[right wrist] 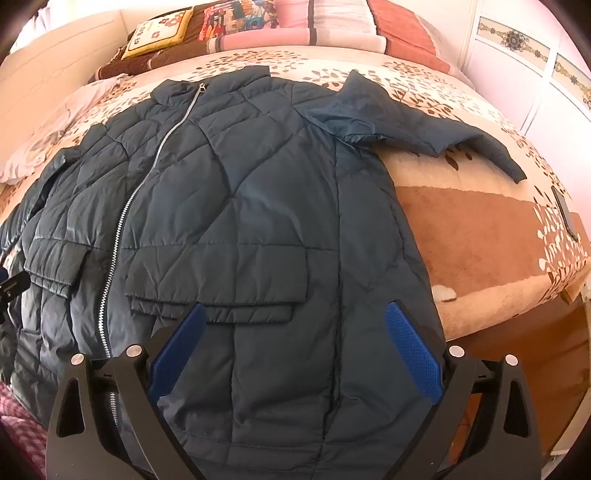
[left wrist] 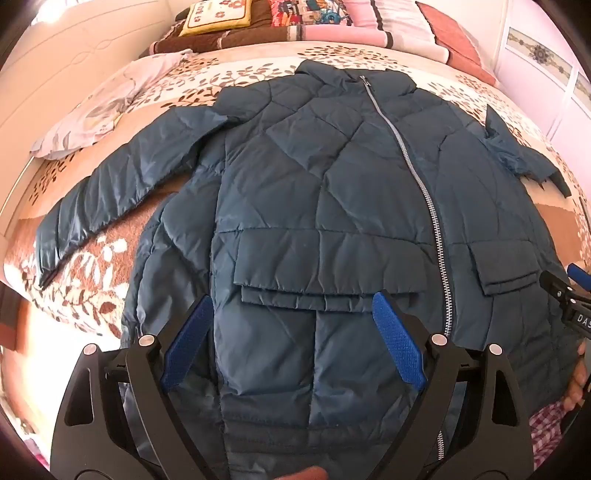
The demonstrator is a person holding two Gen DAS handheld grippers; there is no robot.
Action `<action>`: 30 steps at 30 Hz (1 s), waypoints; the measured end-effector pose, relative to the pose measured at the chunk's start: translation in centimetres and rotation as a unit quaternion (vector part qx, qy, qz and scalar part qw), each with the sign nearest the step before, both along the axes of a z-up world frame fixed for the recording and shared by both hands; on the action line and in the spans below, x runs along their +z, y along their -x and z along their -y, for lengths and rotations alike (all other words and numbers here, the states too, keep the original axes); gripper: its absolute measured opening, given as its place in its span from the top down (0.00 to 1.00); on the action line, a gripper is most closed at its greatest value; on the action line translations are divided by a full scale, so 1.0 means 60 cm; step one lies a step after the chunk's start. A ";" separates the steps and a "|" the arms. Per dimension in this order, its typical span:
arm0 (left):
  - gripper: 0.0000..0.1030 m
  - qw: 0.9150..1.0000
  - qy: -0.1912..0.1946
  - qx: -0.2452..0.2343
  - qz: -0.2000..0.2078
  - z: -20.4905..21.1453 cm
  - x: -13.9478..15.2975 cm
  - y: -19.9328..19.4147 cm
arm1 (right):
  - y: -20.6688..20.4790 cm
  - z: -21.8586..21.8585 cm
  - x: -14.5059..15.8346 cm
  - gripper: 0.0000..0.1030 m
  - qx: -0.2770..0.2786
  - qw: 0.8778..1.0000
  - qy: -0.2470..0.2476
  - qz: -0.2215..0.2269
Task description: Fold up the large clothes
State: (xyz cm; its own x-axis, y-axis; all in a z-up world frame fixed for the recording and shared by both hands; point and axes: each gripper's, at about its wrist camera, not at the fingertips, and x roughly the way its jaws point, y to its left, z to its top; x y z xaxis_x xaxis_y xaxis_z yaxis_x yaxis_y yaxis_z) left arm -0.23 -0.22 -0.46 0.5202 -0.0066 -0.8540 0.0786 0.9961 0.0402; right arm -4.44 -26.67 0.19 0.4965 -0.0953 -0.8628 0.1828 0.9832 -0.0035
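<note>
A dark teal quilted jacket (left wrist: 314, 192) lies flat, front up and zipped, on the bed, collar at the far side; it also shows in the right wrist view (right wrist: 258, 206). Both sleeves spread outward: one to the left (left wrist: 110, 184), one to the right (right wrist: 424, 122). My left gripper (left wrist: 293, 306) is open, hovering over the lower left front near the flap pocket (left wrist: 325, 258). My right gripper (right wrist: 295, 314) is open over the lower right front, below its flap pocket (right wrist: 218, 273). The right gripper's tip (left wrist: 565, 291) shows at the left view's right edge. Neither holds anything.
The bed has a cream and brown leaf-print blanket (right wrist: 480, 236). A pale pillow (left wrist: 99, 107) lies at the far left. Folded blankets and a yellow cushion (left wrist: 218, 16) are stacked at the headboard. A white wardrobe (right wrist: 535, 66) stands on the right. A phone (right wrist: 565, 214) lies near the bed's right edge.
</note>
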 end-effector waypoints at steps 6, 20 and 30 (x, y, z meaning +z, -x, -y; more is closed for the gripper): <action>0.15 1.000 0.002 -0.002 -0.004 -0.003 0.001 -0.002 | 0.006 0.004 -0.001 0.08 0.002 1.000 -0.012 0.005; 0.15 1.000 -0.010 -0.008 -0.010 0.005 -0.005 -0.005 | 0.005 0.015 -0.006 0.20 0.004 0.999 -0.040 0.007; 0.15 1.000 -0.017 -0.009 -0.008 0.004 -0.005 -0.007 | 0.002 0.054 0.008 0.38 -0.012 0.995 -0.098 0.020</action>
